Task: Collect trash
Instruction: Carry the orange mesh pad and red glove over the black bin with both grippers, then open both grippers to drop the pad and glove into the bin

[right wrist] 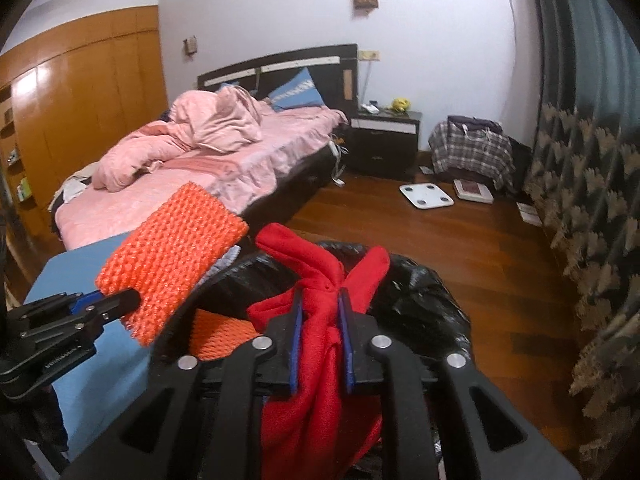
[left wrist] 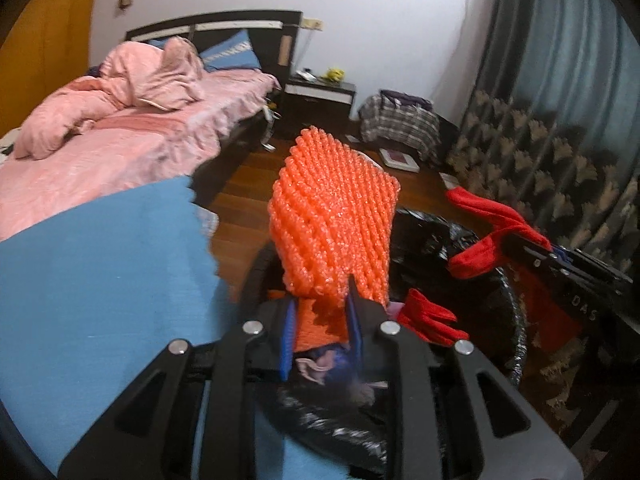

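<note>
A home bedroom: unmade pink bed [right wrist: 192,160], nightstand [right wrist: 386,140], wooden wardrobe [right wrist: 80,100], curtains [right wrist: 580,120].

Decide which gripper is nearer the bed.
Left. The left gripper, holding orange mesh, is on the side toward the bed; the right gripper, holding red cloth, is farther from it, over the bin.

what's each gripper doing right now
left gripper: closed on the orange foam net, over the black-lined bin.
right gripper: closed on the red cloth, over the same bin.
</note>
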`<act>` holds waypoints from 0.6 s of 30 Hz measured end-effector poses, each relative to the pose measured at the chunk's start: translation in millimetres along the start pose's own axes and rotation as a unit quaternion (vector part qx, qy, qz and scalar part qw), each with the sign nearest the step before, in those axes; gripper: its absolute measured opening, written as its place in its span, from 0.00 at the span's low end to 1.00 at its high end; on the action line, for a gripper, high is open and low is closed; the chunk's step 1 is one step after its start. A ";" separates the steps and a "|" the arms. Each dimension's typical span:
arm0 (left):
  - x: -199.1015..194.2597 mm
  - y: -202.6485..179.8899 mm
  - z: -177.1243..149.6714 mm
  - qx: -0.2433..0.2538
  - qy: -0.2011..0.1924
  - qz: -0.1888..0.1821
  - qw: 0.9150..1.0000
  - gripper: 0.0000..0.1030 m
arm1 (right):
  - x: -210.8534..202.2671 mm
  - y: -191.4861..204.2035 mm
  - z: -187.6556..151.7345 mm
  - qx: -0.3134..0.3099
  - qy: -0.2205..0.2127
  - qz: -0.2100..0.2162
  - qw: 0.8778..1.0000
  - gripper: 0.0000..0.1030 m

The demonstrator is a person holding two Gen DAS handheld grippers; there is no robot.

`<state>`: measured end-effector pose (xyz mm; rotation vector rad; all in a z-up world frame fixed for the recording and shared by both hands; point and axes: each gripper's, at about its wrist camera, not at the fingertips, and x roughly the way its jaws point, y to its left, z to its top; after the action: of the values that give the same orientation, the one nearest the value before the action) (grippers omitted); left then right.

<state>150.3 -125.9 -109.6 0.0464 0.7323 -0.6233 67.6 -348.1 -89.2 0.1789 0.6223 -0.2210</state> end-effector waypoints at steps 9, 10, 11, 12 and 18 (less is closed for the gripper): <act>10.2 7.0 -16.0 -0.006 0.023 -0.019 1.000 0.78 | 9.7 -17.9 -9.5 0.001 0.012 -0.036 0.999 0.79; 6.7 9.0 -17.1 -0.008 0.020 -0.015 1.000 0.80 | 7.5 -16.8 -9.3 -0.002 0.009 -0.037 0.999 0.82; 3.4 12.0 -18.4 -0.010 0.018 -0.008 1.000 0.83 | 6.1 -16.5 -8.9 -0.003 0.008 -0.037 0.999 0.88; -1.7 16.0 -18.1 -0.011 0.017 -0.003 1.000 0.85 | 4.9 -15.5 -8.4 -0.005 0.007 -0.036 0.999 0.93; -30.7 33.4 -20.1 -0.020 0.003 0.036 0.999 0.89 | -11.1 -1.6 -2.6 -0.007 0.002 -0.018 1.000 0.94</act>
<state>138.7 -77.7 -110.9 0.0379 0.7463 -0.5394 57.0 -347.4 -84.8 0.1547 0.6314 -0.2510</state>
